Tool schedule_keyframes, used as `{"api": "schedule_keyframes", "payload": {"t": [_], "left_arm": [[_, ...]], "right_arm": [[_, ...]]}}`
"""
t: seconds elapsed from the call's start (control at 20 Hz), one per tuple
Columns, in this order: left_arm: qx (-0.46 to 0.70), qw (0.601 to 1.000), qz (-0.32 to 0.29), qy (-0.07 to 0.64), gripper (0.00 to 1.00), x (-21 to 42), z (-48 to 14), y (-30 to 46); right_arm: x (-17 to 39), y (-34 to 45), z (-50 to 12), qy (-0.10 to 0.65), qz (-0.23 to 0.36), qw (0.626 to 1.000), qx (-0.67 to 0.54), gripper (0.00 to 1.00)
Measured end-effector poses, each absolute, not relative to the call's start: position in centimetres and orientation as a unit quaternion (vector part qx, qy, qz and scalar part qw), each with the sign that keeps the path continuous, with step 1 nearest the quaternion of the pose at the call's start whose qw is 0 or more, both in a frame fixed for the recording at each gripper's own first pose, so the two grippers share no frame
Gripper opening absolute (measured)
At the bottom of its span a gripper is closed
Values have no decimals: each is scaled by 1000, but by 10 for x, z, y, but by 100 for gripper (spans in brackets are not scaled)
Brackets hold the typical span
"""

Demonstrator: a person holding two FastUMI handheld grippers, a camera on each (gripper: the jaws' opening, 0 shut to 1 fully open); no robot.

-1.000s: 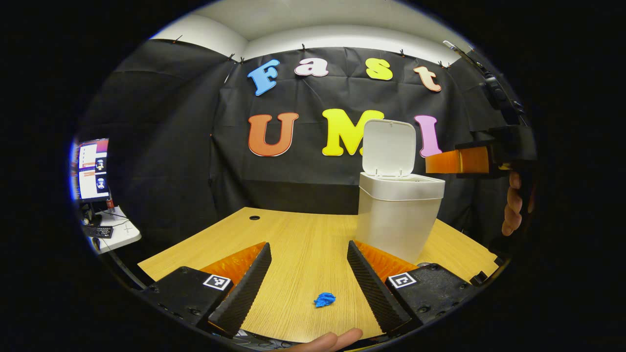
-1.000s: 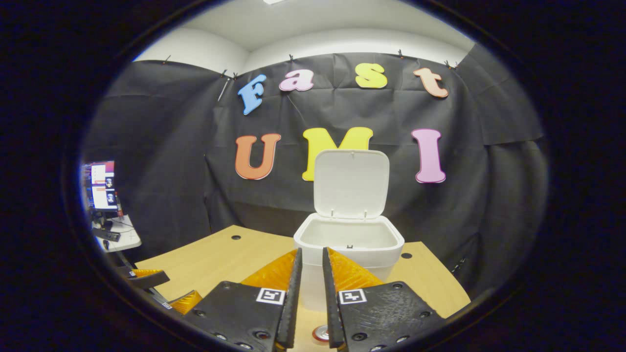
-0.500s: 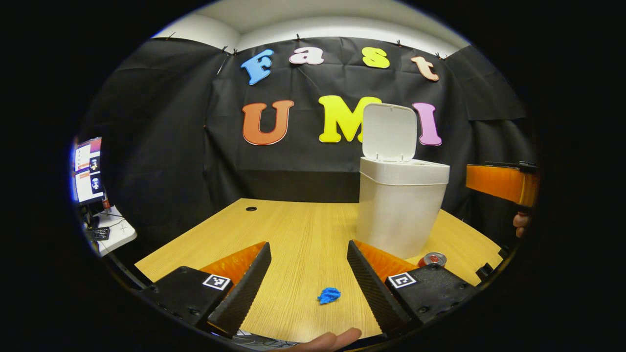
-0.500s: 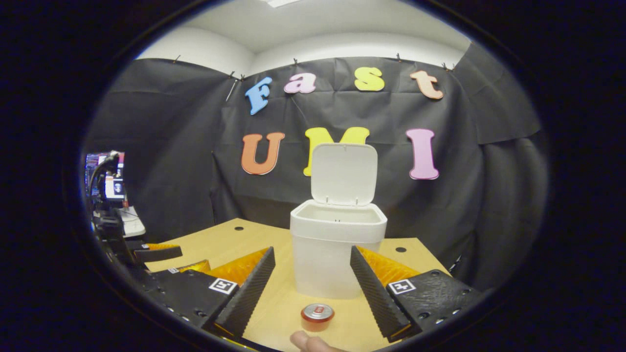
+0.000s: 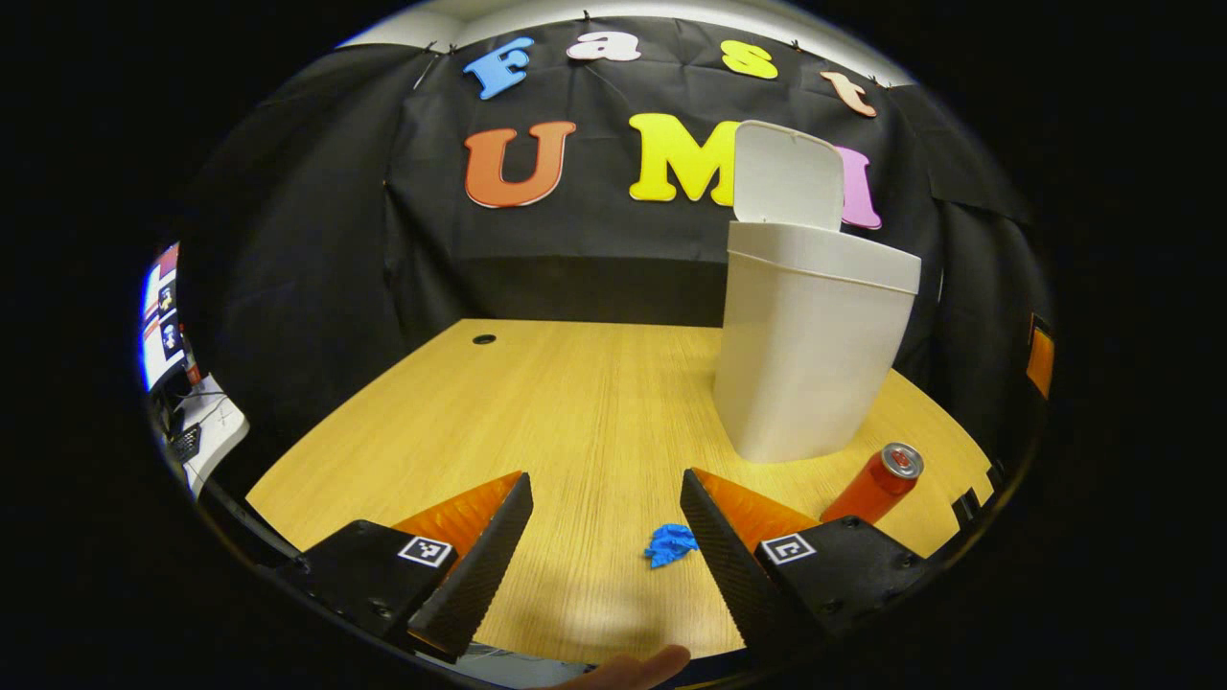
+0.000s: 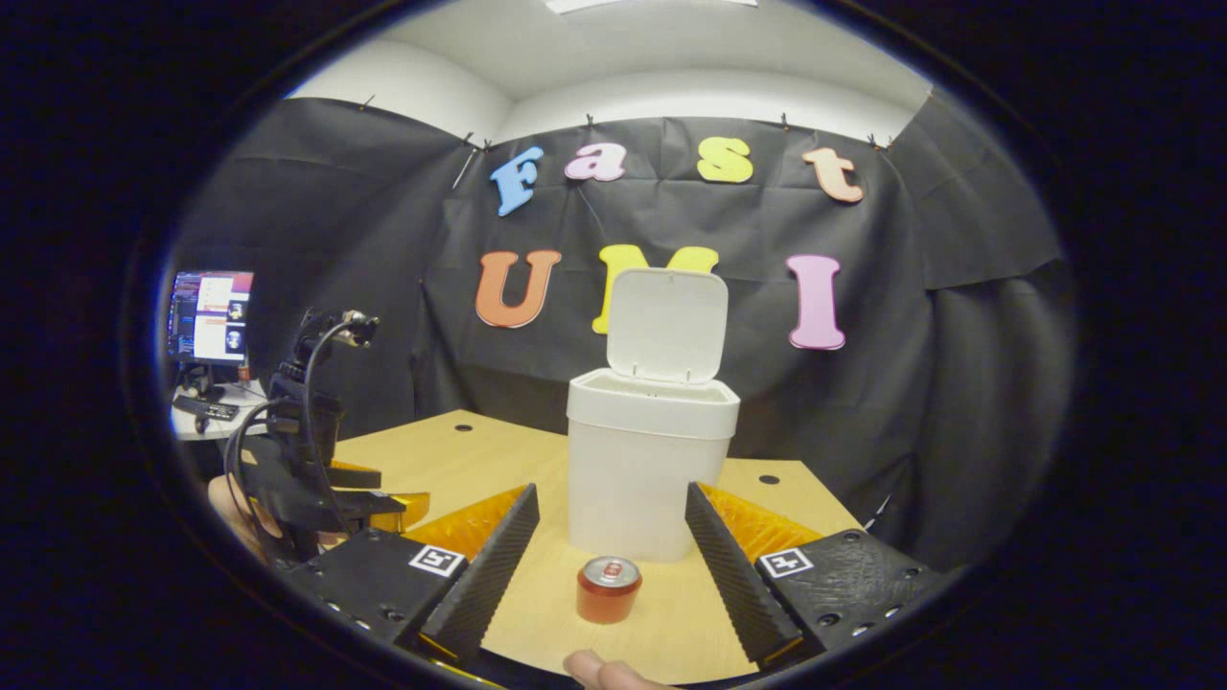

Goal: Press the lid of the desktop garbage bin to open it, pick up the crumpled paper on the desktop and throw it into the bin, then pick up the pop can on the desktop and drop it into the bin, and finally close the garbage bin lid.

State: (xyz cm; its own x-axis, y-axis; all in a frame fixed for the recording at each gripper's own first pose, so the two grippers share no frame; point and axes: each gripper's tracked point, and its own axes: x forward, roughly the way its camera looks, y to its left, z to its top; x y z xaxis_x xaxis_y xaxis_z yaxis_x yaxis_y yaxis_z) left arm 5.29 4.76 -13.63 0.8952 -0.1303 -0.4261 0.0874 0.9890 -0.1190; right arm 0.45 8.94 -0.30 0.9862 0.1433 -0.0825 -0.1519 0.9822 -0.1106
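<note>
Left gripper (image 5: 606, 522): fingers spread wide, nothing between them but desktop; a fingertip (image 5: 633, 668) of the holding hand shows at 6 o'clock. Crumpled paper (image 5: 670, 543): blue, lying on the wooden desk (image 5: 537, 402) just beside the inner edge of the 3 o'clock finger; whether it touches cannot be told. Pop can (image 5: 874, 484): upright, at 4 o'clock, near the bin's base.

Right gripper (image 6: 611, 532): fingers wide apart, empty. The pop can (image 6: 608, 589) stands between them, clear of both. Garbage bin (image 6: 649, 474): white, at 12 o'clock just behind the can, lid (image 6: 667, 326) standing open. The left gripper (image 6: 316, 494) appears at 9 o'clock.
</note>
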Motion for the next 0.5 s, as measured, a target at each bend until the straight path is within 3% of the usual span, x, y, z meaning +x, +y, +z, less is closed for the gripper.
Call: {"api": "schedule_keyframes", "payload": {"t": [0.5], "left_arm": [[-16,949,-98,300,96,56,-195,18]], "right_arm": [[9,69,-112,103,30,993,-54,96]]}}
